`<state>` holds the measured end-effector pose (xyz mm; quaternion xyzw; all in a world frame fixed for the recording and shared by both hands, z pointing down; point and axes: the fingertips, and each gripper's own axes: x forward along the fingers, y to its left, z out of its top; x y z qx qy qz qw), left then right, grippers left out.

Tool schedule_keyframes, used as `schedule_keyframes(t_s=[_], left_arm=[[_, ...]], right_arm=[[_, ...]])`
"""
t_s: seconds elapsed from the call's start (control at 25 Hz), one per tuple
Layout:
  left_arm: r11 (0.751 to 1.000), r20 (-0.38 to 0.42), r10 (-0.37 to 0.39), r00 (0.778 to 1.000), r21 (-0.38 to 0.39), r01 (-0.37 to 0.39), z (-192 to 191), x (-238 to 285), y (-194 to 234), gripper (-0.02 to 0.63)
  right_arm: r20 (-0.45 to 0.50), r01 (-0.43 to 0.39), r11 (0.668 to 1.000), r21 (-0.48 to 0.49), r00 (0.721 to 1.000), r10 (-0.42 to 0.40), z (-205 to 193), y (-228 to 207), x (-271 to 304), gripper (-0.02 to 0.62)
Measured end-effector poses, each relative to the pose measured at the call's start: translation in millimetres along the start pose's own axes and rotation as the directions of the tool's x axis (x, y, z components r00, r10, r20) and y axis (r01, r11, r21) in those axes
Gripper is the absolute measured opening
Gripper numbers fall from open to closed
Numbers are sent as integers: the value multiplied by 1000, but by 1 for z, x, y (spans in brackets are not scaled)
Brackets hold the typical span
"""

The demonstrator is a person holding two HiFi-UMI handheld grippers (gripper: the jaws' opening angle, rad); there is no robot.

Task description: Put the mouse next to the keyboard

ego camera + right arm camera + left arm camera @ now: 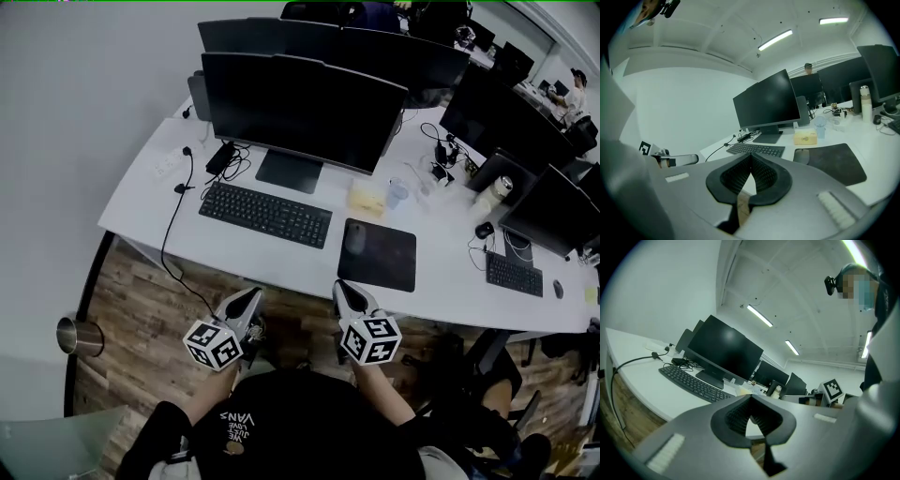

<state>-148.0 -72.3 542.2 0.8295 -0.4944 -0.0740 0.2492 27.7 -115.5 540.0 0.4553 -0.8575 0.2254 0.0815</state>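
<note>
Take the mouse [355, 239], lying on the left part of the mouse pad [386, 261] just right of the keyboard [265, 214], across its two sides, probably light, hard and slippery, first opening the fingers of left gripper [251, 292] and right gripper [342, 286], both closed and empty.

The surface [281, 267] carries two keyboards, a near keyboard [265, 214] and a far keyboard [514, 274]. There is one mouse pad [384, 258] and one yellow box [367, 198]. Two mice show clearly, a grey mouse [355, 239] and a dark mouse [484, 229].
</note>
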Motion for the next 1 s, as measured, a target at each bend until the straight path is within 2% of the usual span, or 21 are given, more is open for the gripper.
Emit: schedule_keyframes(t_s=[0.6,1.0], left_arm=[[999,11,42,999,-14,-42,-27,-20,-20,2],[1000,3,28,1000,-11,-28,-34,-11,-33,2]], right_arm=[[-20,-33,999,-26,999,32,-20,0,-25,5],[-19,-29,999,-19,999,28,-23,-9,-35,5]])
